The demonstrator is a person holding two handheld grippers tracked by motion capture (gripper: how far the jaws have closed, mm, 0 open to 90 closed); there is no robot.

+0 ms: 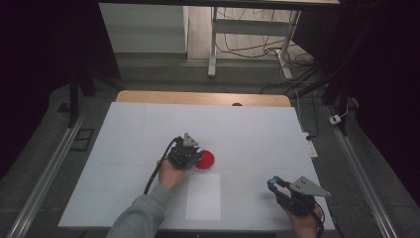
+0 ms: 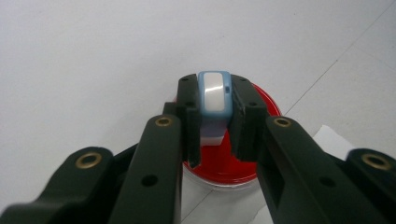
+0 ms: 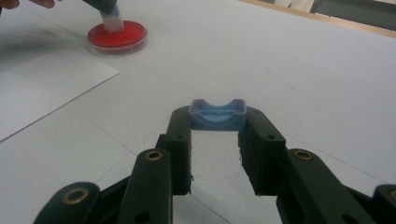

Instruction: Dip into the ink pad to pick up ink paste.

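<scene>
The tabletop [image 1: 148, 129] is covered in white, with a single paper sheet [image 1: 203, 196] lying on it just on your side of the red ink pad [image 1: 205, 159]. Your left gripper [image 1: 194, 157] has its fingers [image 2: 189, 112] closed narrow on the blue-and-white stamp [image 2: 214, 93], which stands pressed onto the pad's red face. Your right gripper [image 1: 275, 187], well to the right of the pad and nearer you, has its fingers [image 3: 180, 135] pinched on the stamp's blue cap [image 3: 217, 115].

The likely trouble: the grip sits high on the stamp body, so a tilted lift could twist it in the fingers, or drag the pad along and smear ink onto the white cover. Lift off crooked and the face may ink unevenly. The cap is held only by its edges, so a knock could drop it.

The left gripper view shows you how square the stamp sits between the fingers; the right gripper view shows the stamp's foot meeting the pad from the side, and the high view gives the sheet's place against the pad.
</scene>
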